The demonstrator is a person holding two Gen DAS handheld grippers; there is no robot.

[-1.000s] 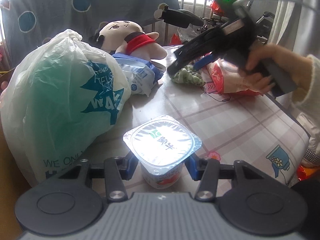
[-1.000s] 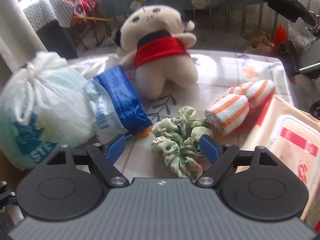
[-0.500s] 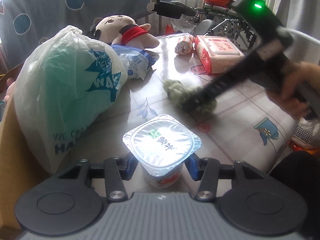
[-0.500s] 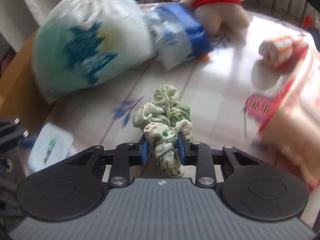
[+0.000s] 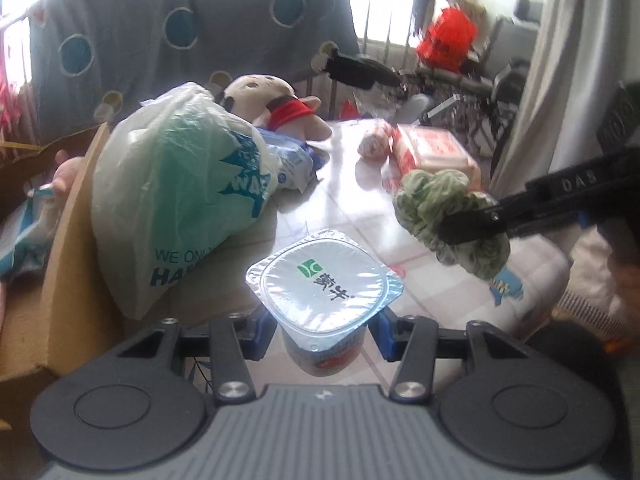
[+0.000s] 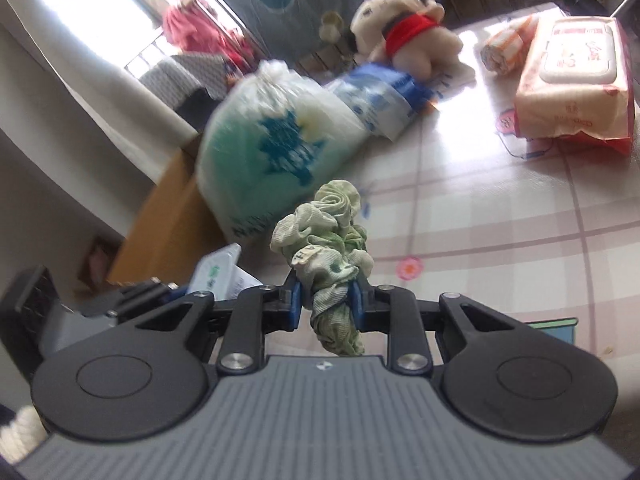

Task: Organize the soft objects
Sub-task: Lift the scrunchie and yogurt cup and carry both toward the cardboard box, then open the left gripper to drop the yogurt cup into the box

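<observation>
1. Right gripper [image 6: 325, 304]: jaws have just been closing and are now clenched on the green scrunchie [image 6: 328, 248]. It hangs clear of the counter [image 6: 500, 208]; bunched cloth spills above and below the pads.
2. Handling, as I judge it: v. light, soft, squashes flat, not fragile. A pinch through the gathered middle looks ok; a grab at a loose frill could slip out. The fabric probably gives decent friction.
3. Left gripper [image 5: 324, 326]: jaws grasping a yogurt cup [image 5: 324, 280] by its sides, under the foil-lid rim. The cup is stiff-ish thin plastic w/ a foil top, so squeezing hard risks a dent or burst.
4. Containers: a cardboard box [image 5: 68, 240] sits at the counter's left edge. Inside there's a blue-white packet, rest can't tell. A knotted plastic bag [image 5: 180, 200] leans against the box wall; contents hidden, looks soft-filled.
5. Other soft stuff on the counter: plush doll [image 5: 276, 104], blue tissue pack [image 5: 292, 160], striped sock roll [image 6: 506, 46], wet-wipes pack [image 6: 576, 80].
6. Likely drop spot for the scrunchie is the box, but that's a guess.
</observation>
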